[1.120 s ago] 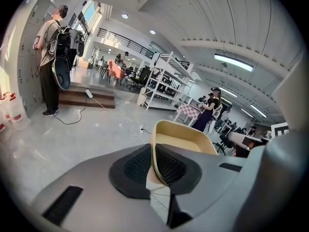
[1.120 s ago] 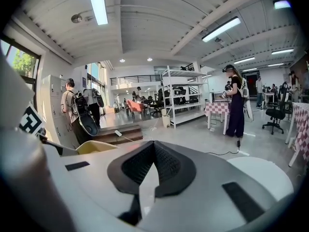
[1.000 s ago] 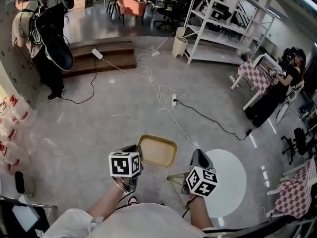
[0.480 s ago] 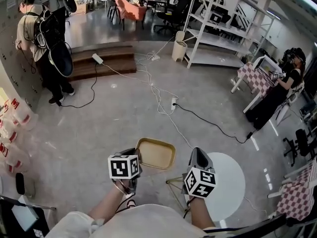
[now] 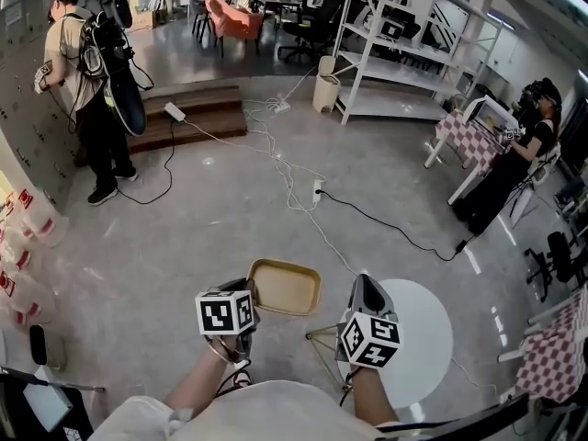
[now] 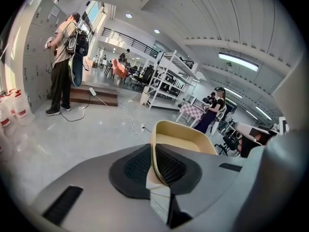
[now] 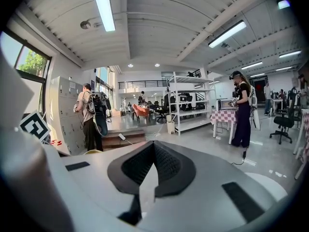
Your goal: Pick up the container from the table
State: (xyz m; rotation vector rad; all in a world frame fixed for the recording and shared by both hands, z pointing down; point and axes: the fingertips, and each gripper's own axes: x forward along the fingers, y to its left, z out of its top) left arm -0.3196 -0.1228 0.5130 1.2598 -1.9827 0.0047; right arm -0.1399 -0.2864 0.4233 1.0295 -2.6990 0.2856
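Two jaws of my left gripper (image 6: 153,167) are clenched on the left rim of the shallow tan container (image 6: 186,140). One pad sits inside the wall and the other outside. From that grip the container reaches out to the far side and to the right of the jaws, open face up and roughly level. It is off the round white worktop (image 5: 424,340), held over the grey floor (image 5: 184,237) just left of the worktop and not touching it. My right gripper (image 7: 153,164) is beside the container's right end, over the worktop's left edge. Its jaws are clenched together with nothing between them.
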